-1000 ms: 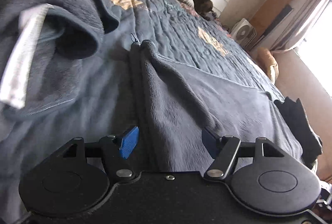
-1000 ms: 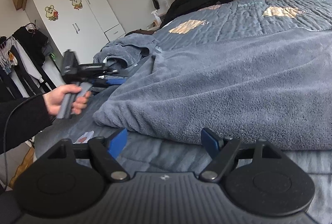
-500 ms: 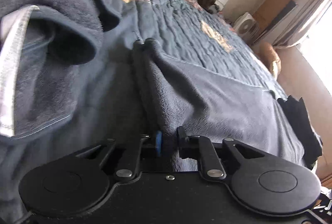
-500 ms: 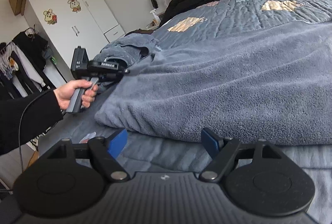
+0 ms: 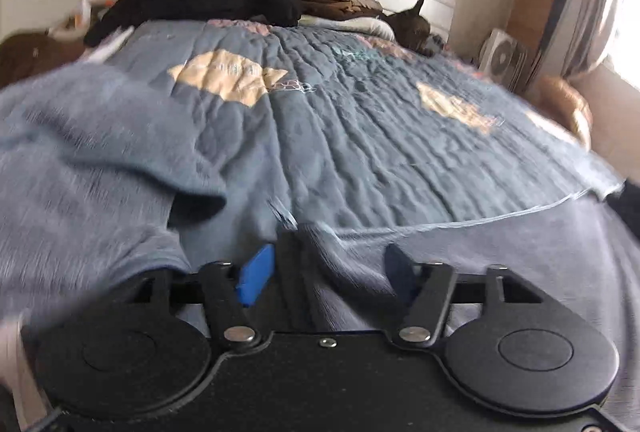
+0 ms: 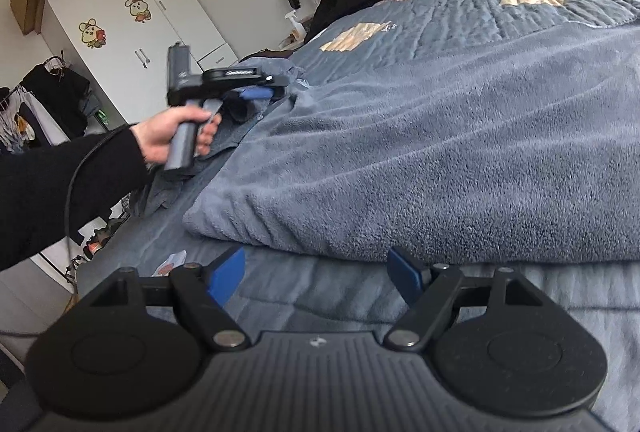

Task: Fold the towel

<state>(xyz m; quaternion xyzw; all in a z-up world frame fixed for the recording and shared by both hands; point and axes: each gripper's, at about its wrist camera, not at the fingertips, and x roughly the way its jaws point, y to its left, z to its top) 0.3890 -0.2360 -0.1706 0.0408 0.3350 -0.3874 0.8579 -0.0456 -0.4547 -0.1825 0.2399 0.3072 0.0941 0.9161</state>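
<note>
Towel [image 6: 460, 152], grey-blue plush, spread wide over quilted bed cover [image 6: 540, 12]; near edge doubled into a thick rounded fold, pile ribbed along that edge. Far hem shows pale stitching in left wrist view, cloth there bunched into a ridge running between the fingers. Second grey-blue cloth [image 5: 80, 160] heaped at left, blurred. Left gripper [image 5: 328, 268]: blue pads well apart, ridge of towel lying between them, not pinched. Left hand [image 6: 168, 132] in black sleeve grips its handle at the towel's corner. Right gripper [image 6: 316, 272]: wide open, holding nothing, just short of the folded edge.
</note>
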